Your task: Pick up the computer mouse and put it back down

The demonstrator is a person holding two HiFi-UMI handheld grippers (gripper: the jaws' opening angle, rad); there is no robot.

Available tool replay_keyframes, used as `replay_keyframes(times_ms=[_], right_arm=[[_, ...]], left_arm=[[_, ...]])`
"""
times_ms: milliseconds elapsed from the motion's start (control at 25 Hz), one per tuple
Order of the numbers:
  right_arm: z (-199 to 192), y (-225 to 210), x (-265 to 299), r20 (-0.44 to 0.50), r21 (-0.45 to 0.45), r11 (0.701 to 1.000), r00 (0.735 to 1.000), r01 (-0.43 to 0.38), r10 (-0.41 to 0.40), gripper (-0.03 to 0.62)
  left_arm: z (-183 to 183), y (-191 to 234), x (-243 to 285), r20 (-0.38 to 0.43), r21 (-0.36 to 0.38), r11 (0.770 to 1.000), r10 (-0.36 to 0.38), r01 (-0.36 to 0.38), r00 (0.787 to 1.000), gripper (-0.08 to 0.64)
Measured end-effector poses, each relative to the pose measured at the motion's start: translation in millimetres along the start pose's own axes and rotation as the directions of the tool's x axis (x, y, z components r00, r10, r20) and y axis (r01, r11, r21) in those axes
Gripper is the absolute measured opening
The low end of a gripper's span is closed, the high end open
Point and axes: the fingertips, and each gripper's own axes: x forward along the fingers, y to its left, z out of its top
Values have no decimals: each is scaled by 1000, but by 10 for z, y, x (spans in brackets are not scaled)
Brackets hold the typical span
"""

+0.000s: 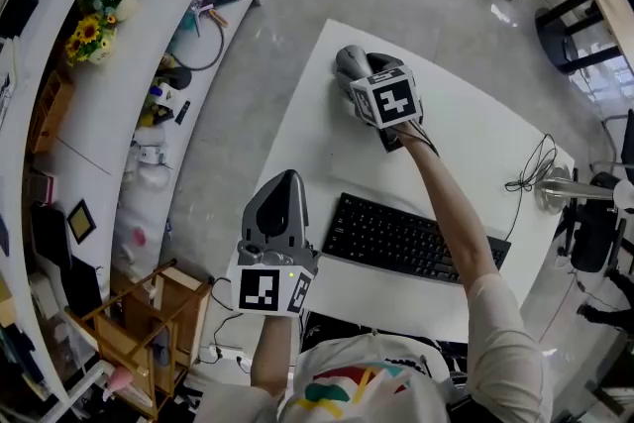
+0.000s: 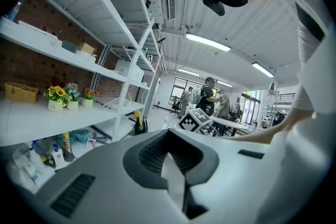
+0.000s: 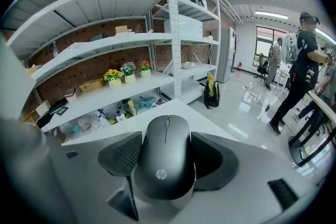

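On my head camera, my right gripper [image 1: 347, 62] covers the dark grey plastic computer mouse [image 3: 165, 157] entirely. My right forearm [image 1: 456, 213] hides part of the flat black keyboard [image 1: 391, 235]. The small bottles [image 3: 101, 114] are too tiny to identify.

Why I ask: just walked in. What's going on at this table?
A person holds a gripper in each hand. The right claw is shut on an HP computer mouse at the far end of the white table; whether it is lifted is unclear. The left claw is shut and empty, near the black keyboard.
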Motion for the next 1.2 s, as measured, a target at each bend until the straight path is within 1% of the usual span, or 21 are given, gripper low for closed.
replay_keyframes(times_ms=[240, 440, 640, 680, 760, 840, 880, 1040, 1120, 1200], right_arm=[[-15, -21, 63, -16, 1, 1000, 1000, 16, -16, 305], [-23, 7, 64, 2, -22, 999, 999, 34, -34, 305], [-9, 8, 66, -10, -12, 999, 1000, 30, -30, 307], [-17, 1, 52, -17, -19, 999, 999, 36, -36, 307], [-3, -20, -14, -22, -69, 995, 997, 69, -71, 307], [83, -10, -126, 3, -125, 987, 995, 101, -102, 307], [149, 11, -195, 23, -132, 985, 994, 107, -105, 307], [411, 116, -624, 108, -91, 989, 989, 114, -104, 307], [538, 155, -931, 152, -45, 995, 985, 93, -85, 307], [675, 191, -1288, 223, -7, 997, 972, 73, -70, 305]], left_arm=[[47, 44, -43, 12, 5, 1000, 7, -7, 1000, 43], [109, -22, -67, 31, 1, 1000, 1, -1, 1000, 43], [169, -58, -172, 37, 9, 1000, 9, -9, 999, 43], [182, -67, -213, 38, 9, 1000, 12, -12, 999, 43], [220, -90, -303, 43, 13, 1000, 19, -19, 999, 43], [279, -100, -386, 53, 21, 999, 27, -28, 998, 43], [319, -100, -425, 61, 26, 999, 30, -32, 998, 43], [530, -195, -583, 98, 37, 999, 27, -31, 995, 43], [654, -331, -611, 121, 54, 999, -2, -5, 993, 43], [776, -507, -624, 140, 77, 997, -40, 29, 989, 43]])
